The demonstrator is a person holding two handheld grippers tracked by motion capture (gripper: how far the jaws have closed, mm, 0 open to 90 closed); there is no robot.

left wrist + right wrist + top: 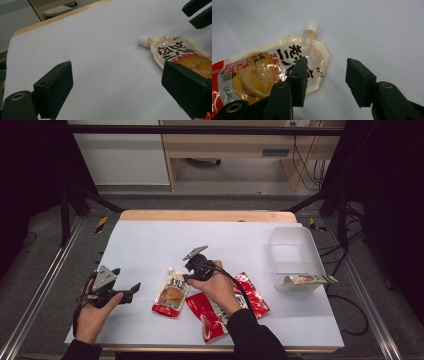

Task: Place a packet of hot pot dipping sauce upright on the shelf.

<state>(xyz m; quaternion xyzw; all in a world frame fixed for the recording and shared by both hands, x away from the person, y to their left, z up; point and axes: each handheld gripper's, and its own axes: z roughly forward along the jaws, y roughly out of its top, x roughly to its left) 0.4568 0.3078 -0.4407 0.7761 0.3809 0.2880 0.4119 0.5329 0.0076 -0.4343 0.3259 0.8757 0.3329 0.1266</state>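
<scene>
Right gripper view puts the spouted pouch (274, 75) flat on the white table sheet (374, 30), white cap (311, 25) pointing up and away from me, red bottom end trailing off to the lower left. So its long axis runs roughly along my reach, tilted a bit. My right gripper (327, 75) has its jaws apart, nothing between them; one jaw sits over the pouch's upper edge near the spout shoulder, the other over bare sheet beside it. Can't tell if that jaw touches the film or just hovers. In the high view the pouch (172, 295) lies near the front middle of the table, just left of my right gripper (192, 270), cap toward the far side. My left gripper (131, 290) is off to the left, jaws also apart and empty, near the pouch but not touching; from the left gripper view the pouch (180, 53) is ahead and to that camera's right, cap (143, 40) pointing left. Right hand is the nearer one, so I'd judge the grab goes to it, closing across the narrow neck end. Red packets (220, 312) lie just right of the pouch, partly under my right forearm. Clear bin (295, 257) stands well apart at the right edge with a long packet (307, 280) across its near rim.
</scene>
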